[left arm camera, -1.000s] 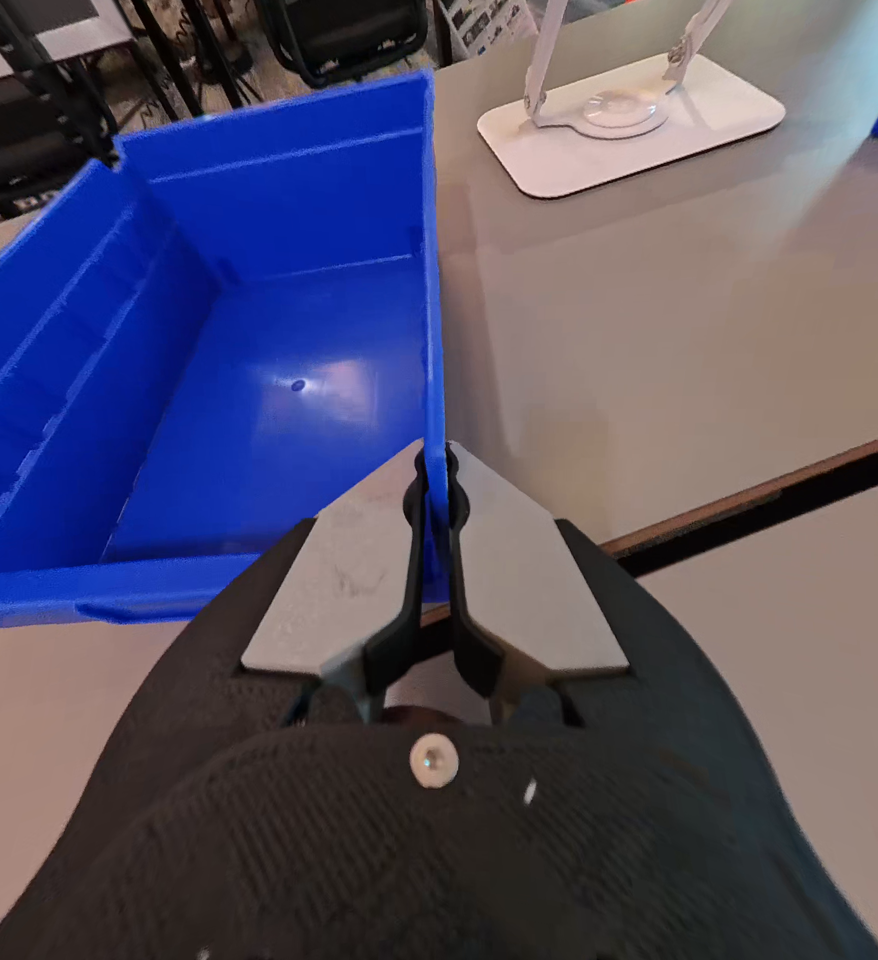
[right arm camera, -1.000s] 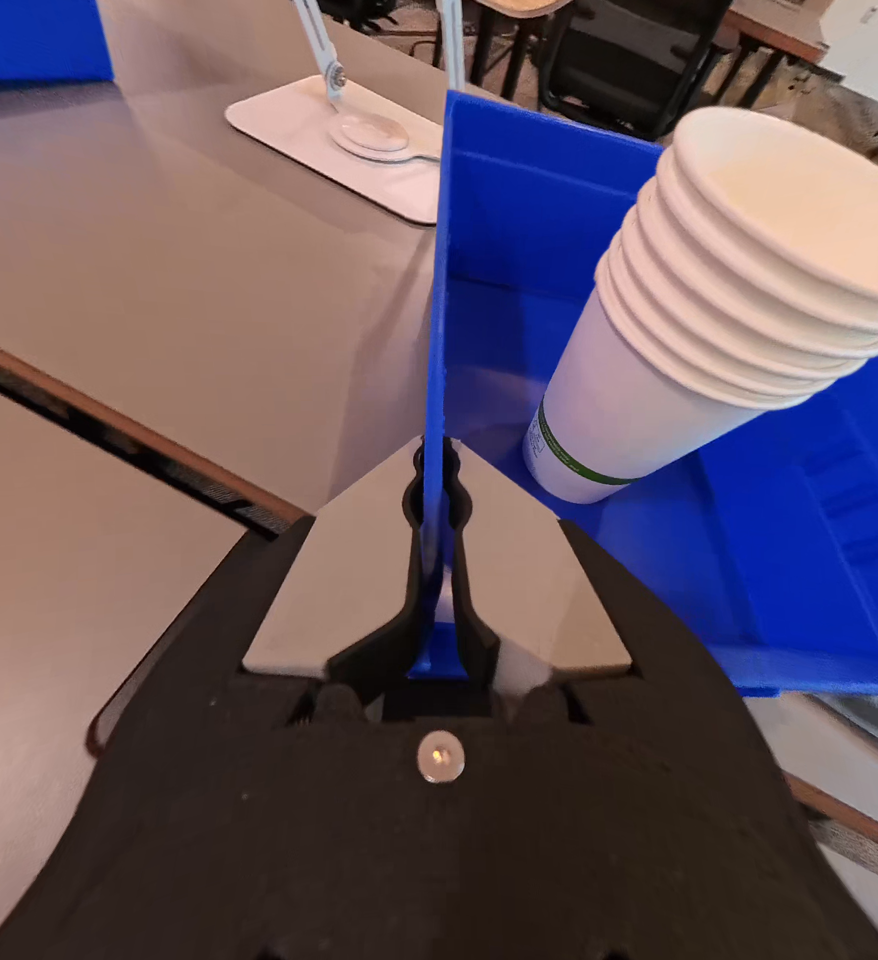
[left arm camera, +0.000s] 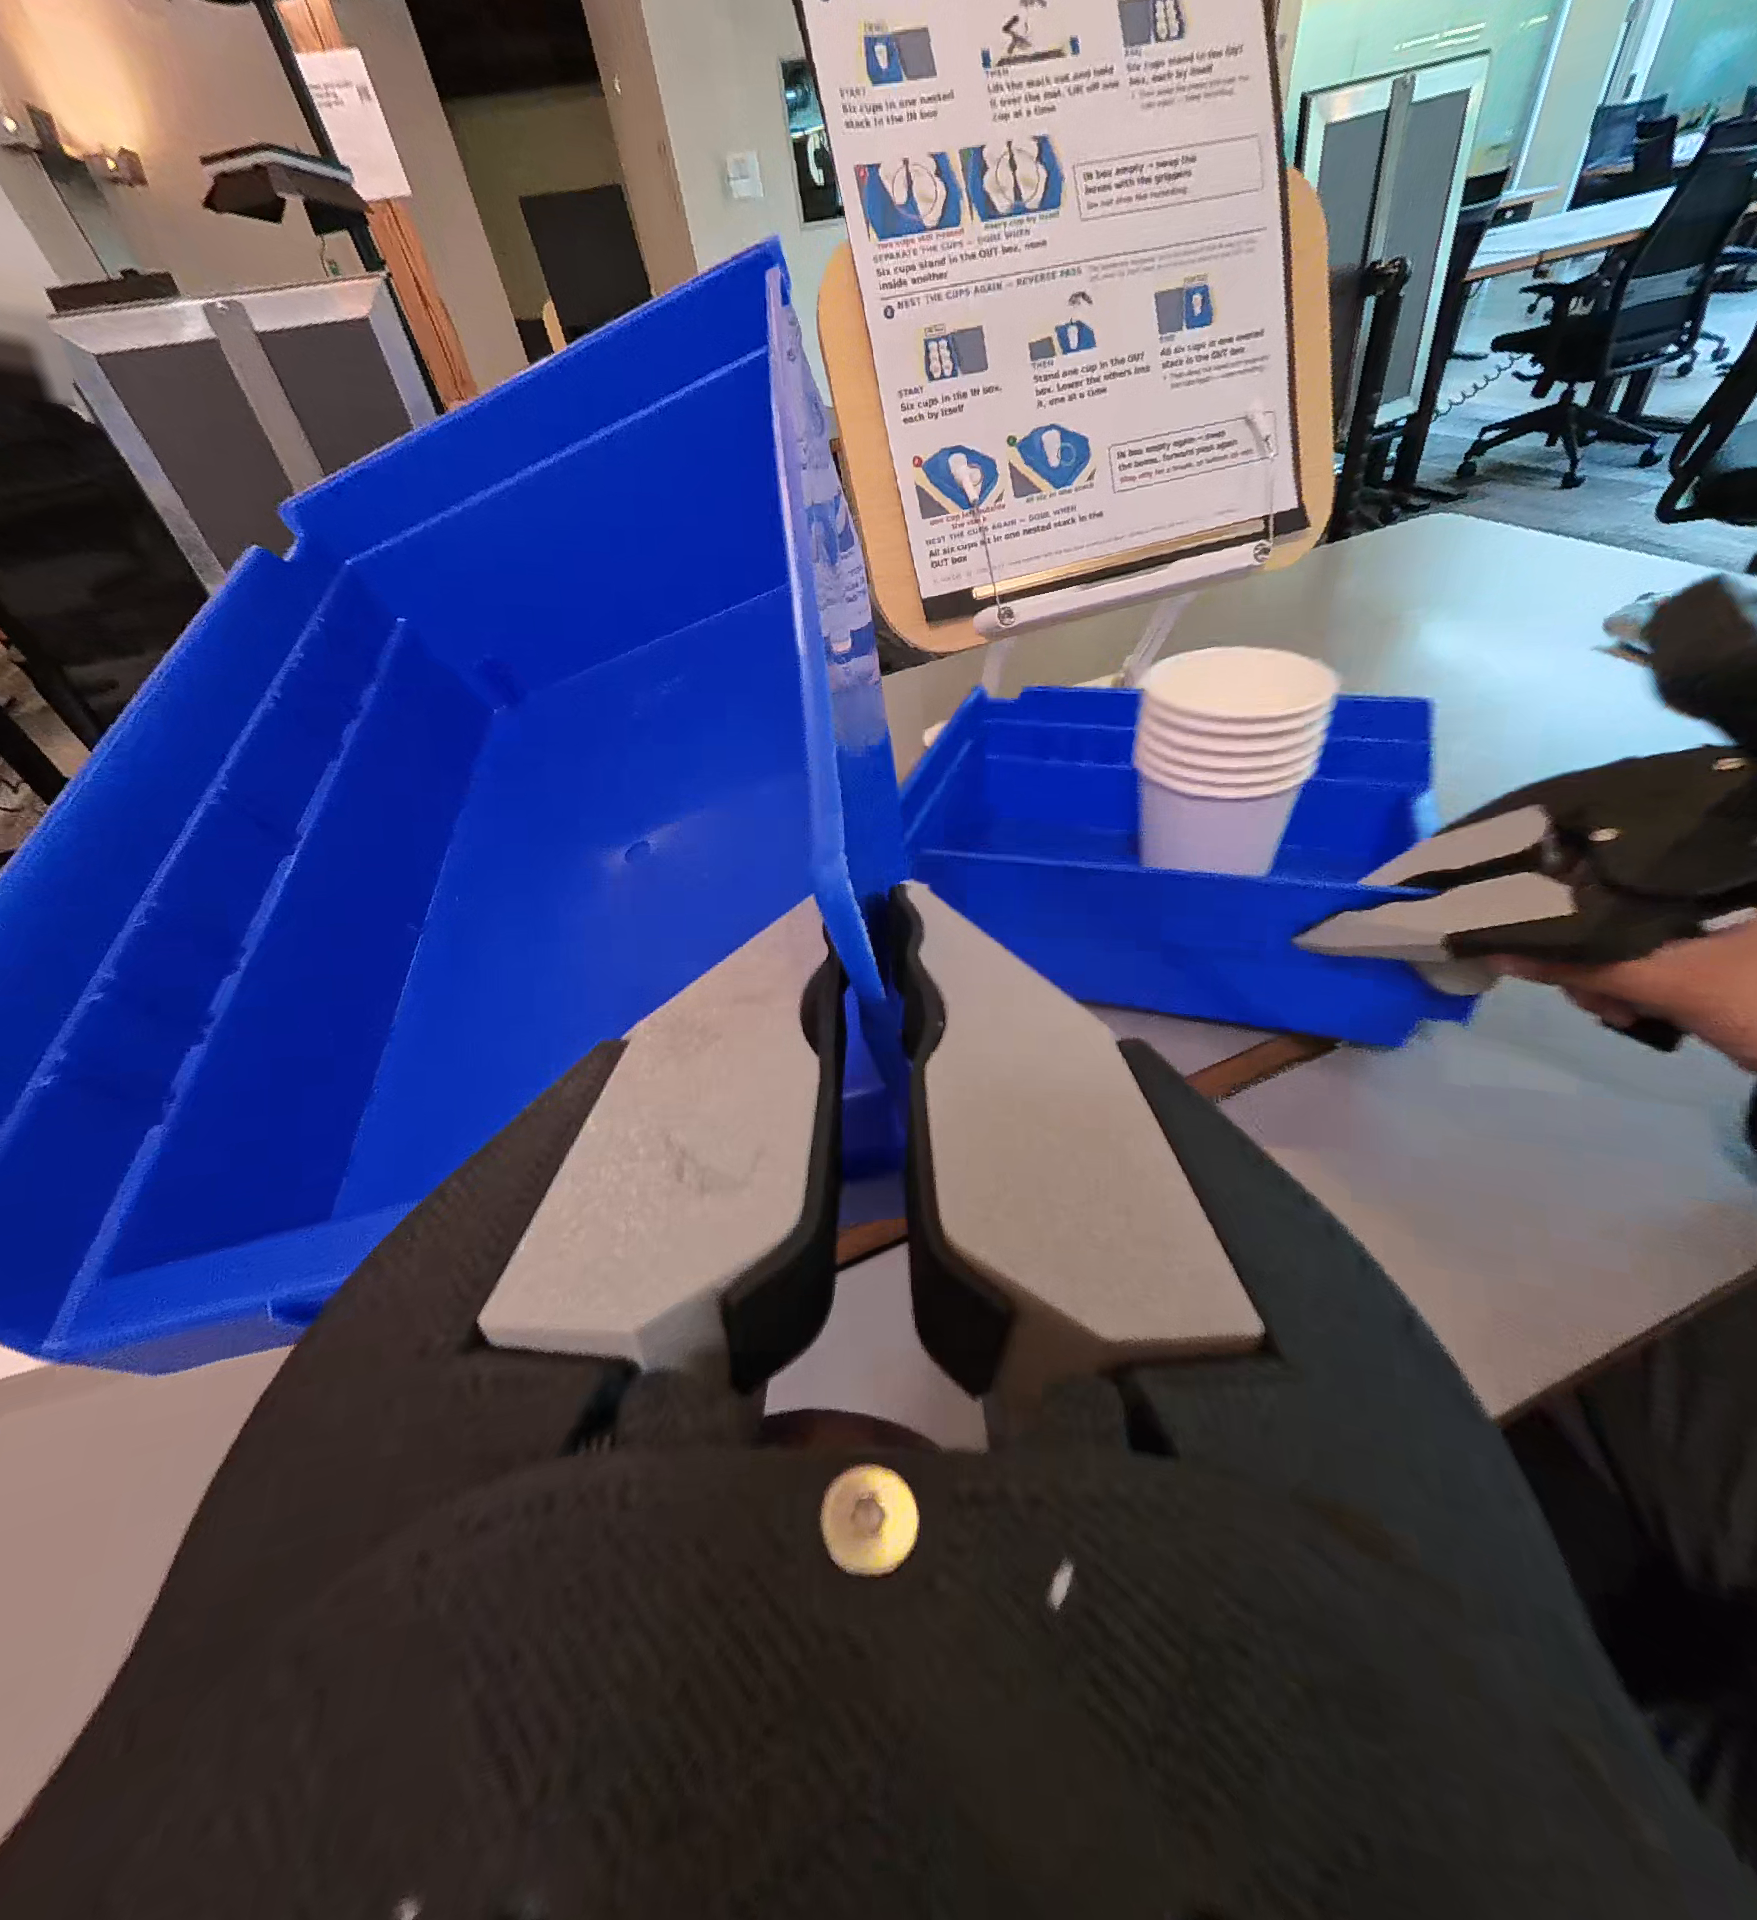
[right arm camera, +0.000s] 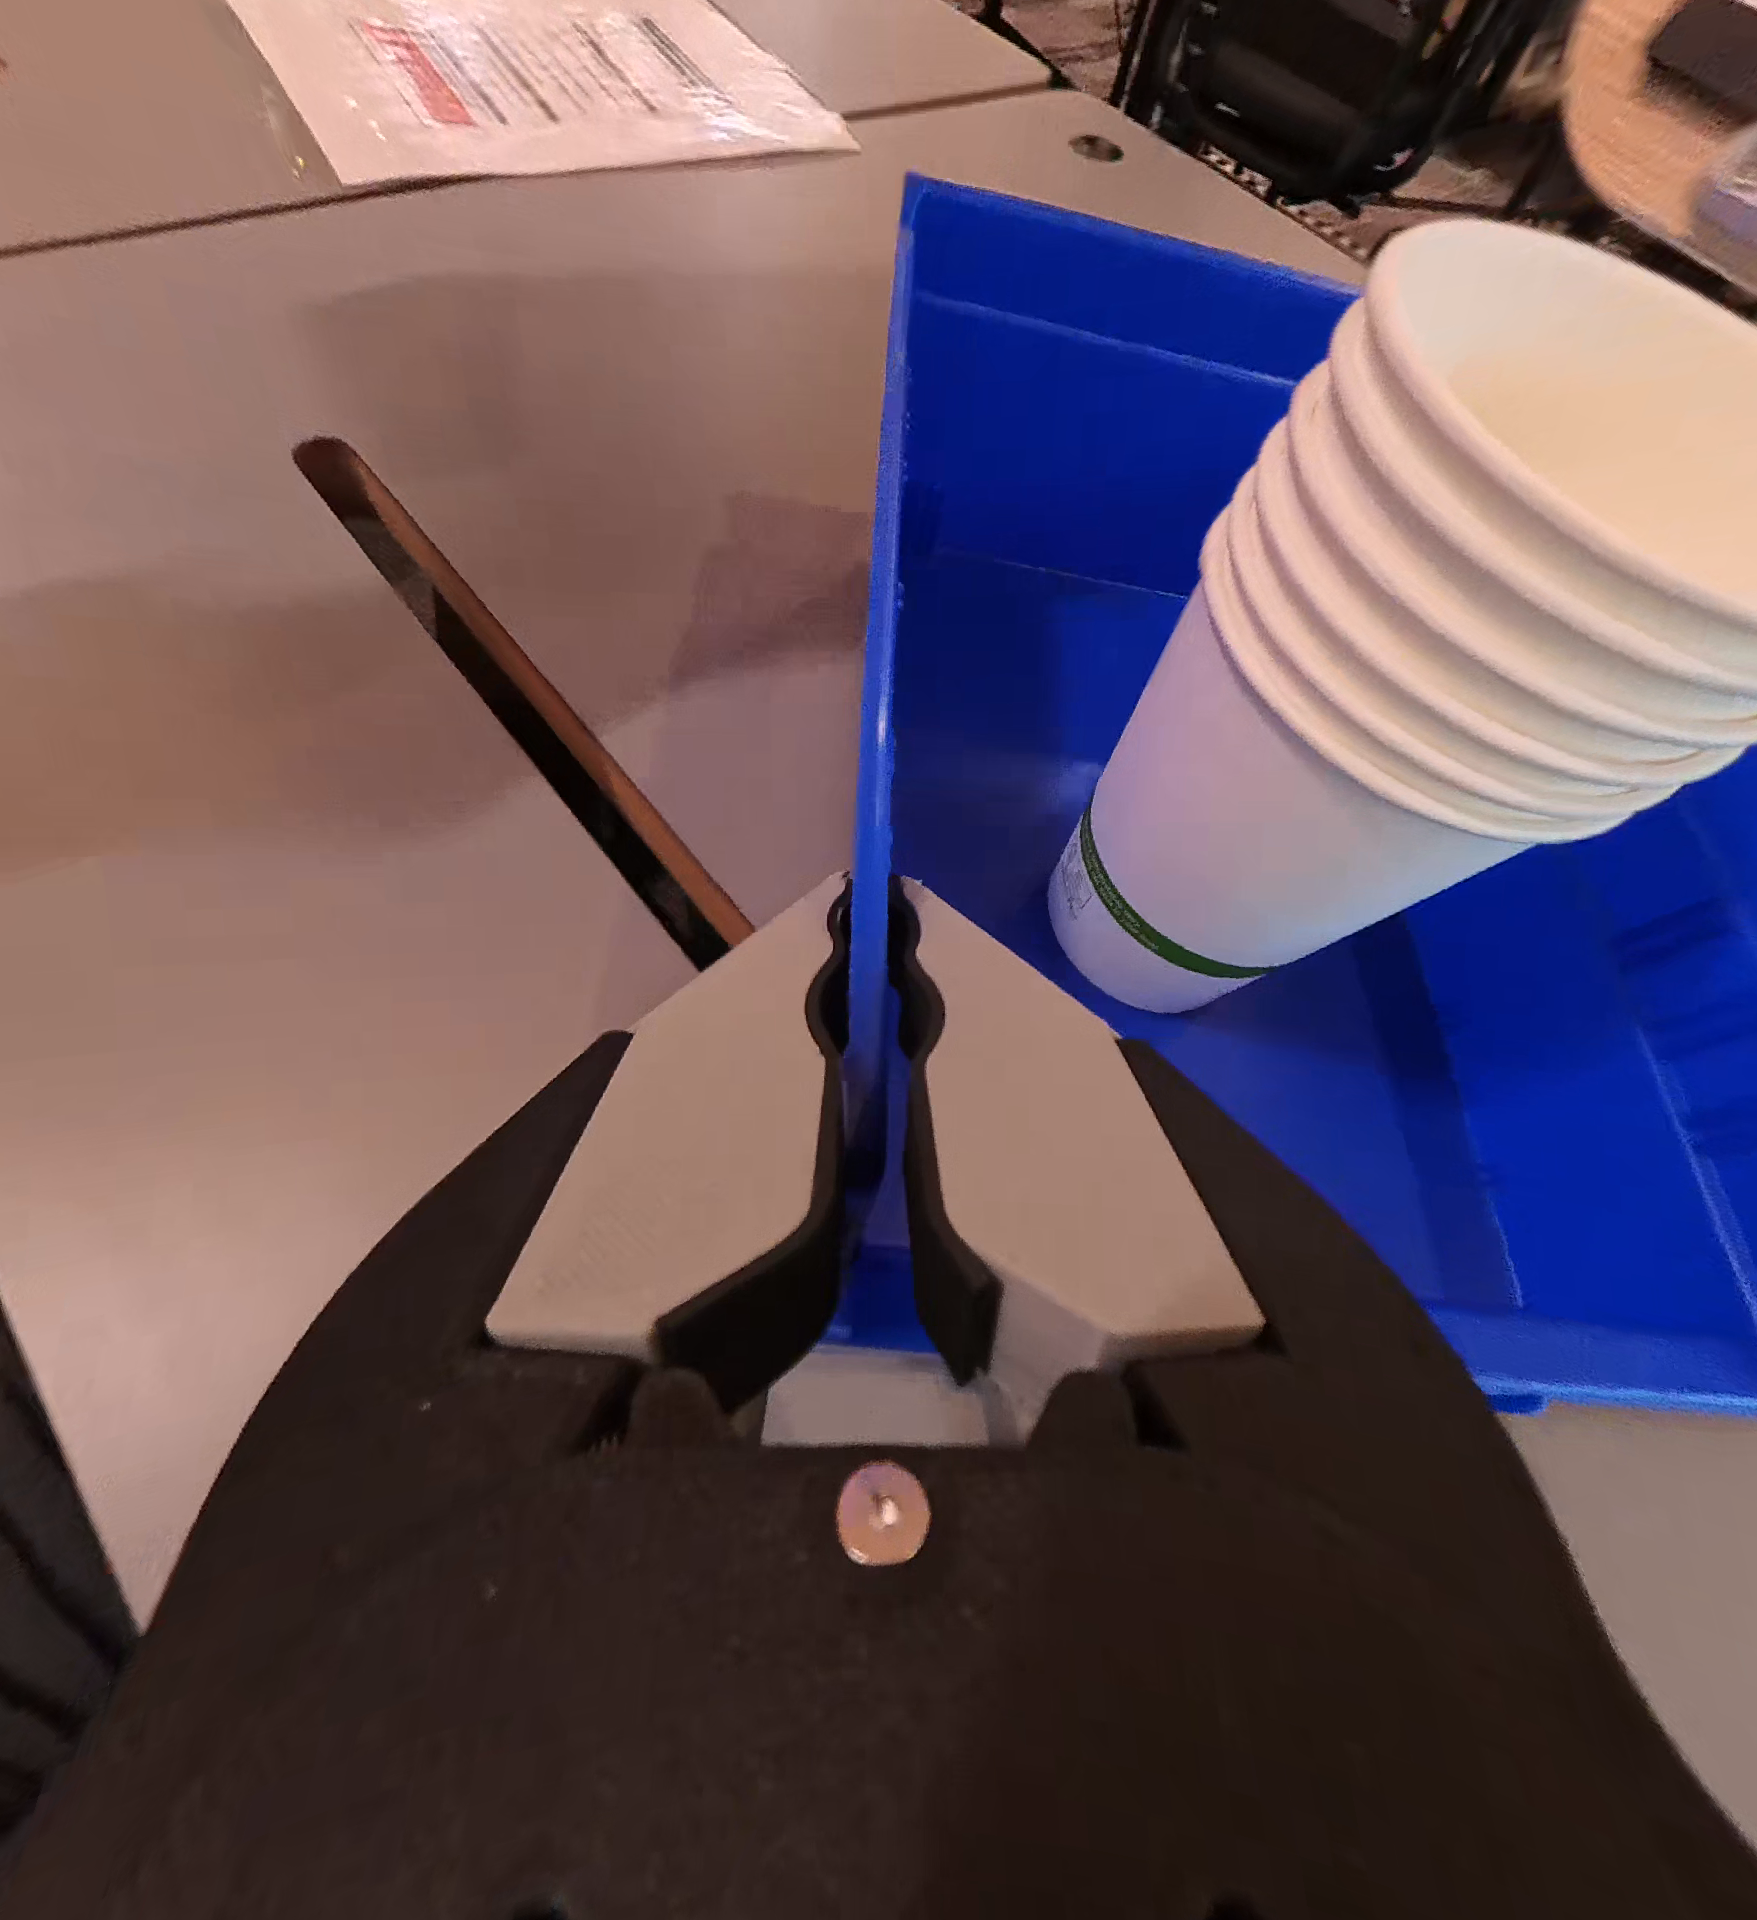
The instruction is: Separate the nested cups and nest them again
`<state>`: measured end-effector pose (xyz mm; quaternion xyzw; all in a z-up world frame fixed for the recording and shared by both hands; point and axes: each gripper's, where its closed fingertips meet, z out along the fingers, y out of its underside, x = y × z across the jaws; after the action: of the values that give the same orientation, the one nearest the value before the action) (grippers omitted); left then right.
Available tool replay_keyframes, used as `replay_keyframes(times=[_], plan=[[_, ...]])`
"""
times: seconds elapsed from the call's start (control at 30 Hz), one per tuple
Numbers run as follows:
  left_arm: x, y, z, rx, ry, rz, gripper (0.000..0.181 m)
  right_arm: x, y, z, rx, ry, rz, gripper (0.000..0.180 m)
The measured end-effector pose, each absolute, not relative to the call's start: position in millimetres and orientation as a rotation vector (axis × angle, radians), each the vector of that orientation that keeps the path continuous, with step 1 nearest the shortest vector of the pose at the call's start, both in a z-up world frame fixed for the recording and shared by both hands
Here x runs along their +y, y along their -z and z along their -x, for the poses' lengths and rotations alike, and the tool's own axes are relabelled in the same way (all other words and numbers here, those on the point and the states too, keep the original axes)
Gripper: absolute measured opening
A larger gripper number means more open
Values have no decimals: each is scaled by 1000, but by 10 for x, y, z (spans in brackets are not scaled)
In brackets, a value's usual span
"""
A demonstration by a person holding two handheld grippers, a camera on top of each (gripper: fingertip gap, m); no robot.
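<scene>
The left gripper (left arm camera: 869,935) is clamped on the side wall of an empty blue bin (left arm camera: 438,883), its jaws pressed narrow against the thin plastic edge. That bin is tilted, with its open side turned toward the camera and its near corner low over the front edge of the grey desk (left arm camera: 1476,1164); whether that corner touches the desk cannot be told. A second blue bin (right arm camera: 1476,1091) sits flat on the desk to the right of the first, and the stack of white paper cups (right arm camera: 1425,665) is found inside it, standing upright on the bin floor near the wall that is gripped. Several rims are seen one above the other at the top of the stack, and a green band runs round the bottom cup. The right gripper (right arm camera: 869,894) is closed on the wall of this second bin, the jaws held narrow with the blue plastic between them; in the left wrist view the same gripper is seen at the bin's right end, held by a hand (left arm camera: 1705,997). A printed sheet on a stand (left arm camera: 1050,291) is seen near the back edge of the desk, behind the bin with the cups. A dark seam between two desk panels (right arm camera: 510,696) is seen to the left of the gripped wall.
</scene>
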<state>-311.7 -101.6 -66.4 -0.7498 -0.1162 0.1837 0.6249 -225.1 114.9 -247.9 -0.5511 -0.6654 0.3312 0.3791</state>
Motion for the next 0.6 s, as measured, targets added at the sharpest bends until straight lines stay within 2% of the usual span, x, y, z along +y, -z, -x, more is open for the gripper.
replay_keyframes(times=[0.3, 0.5, 0.6], plan=[[-1308, 708, 3130, -300, -441, 1699, 4, 492, 2506, 3479, -1722, -880, 1409, 2], [-1494, 762, 3202, -319, -508, 1709, 4, 319, 2056, 3338, -1714, -1000, 1238, 0], [-1571, 770, 3207, -333, -512, 1695, 4, 722, 1751, 3084, -1578, -1014, 1213, 0]])
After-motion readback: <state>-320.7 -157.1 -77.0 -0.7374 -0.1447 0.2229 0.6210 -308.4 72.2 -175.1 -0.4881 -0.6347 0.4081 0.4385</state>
